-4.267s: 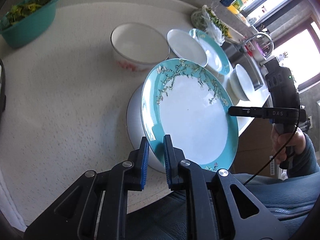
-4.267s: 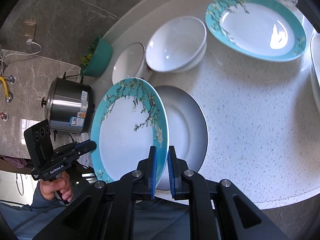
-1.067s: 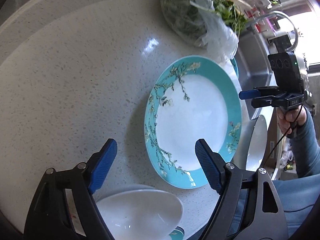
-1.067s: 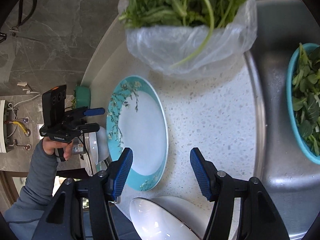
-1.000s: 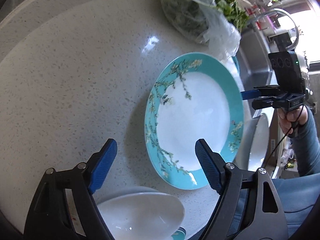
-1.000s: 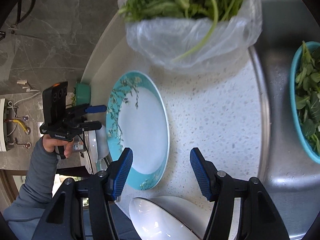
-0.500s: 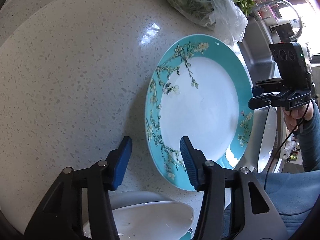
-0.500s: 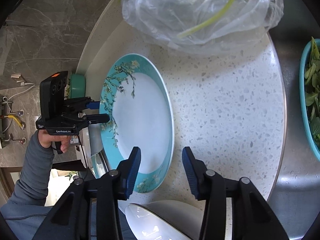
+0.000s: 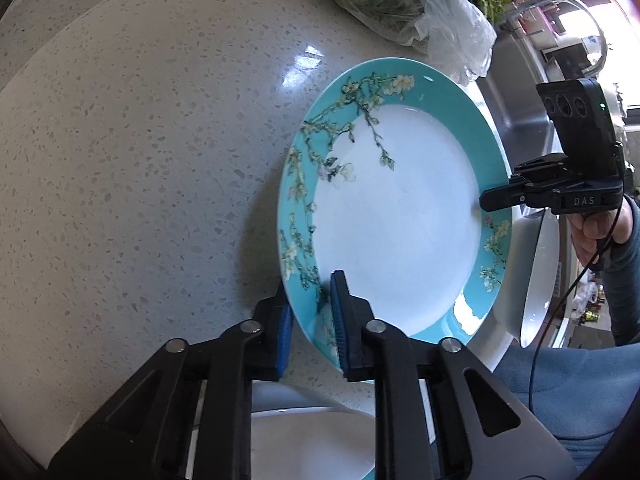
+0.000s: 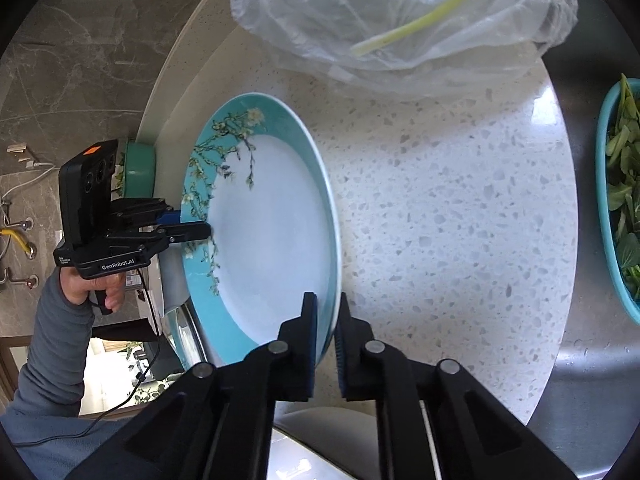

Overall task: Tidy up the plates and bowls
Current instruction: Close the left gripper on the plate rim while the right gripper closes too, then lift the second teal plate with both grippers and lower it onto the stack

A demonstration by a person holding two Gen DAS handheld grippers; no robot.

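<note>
Left wrist: both tongs (image 9: 310,312) (image 10: 325,322) angled downward, pinching plate (image 9: 400,220) rim.

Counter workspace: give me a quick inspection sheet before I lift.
Surface: speckled pale counter, bare beside the plate.
Job's things: teal floral plate on the counter; white bowl partly seen below the left gripper.
Clutter: plastic bag of greens; teal basin of leaves in the sink.
Grippers: left gripper shut on the plate's near rim; right gripper shut on the opposite rim; both jaws have just been closing.
Cables: black cable hanging from the right handle.
Surroundings: steel sink, grey marble wall.
</note>
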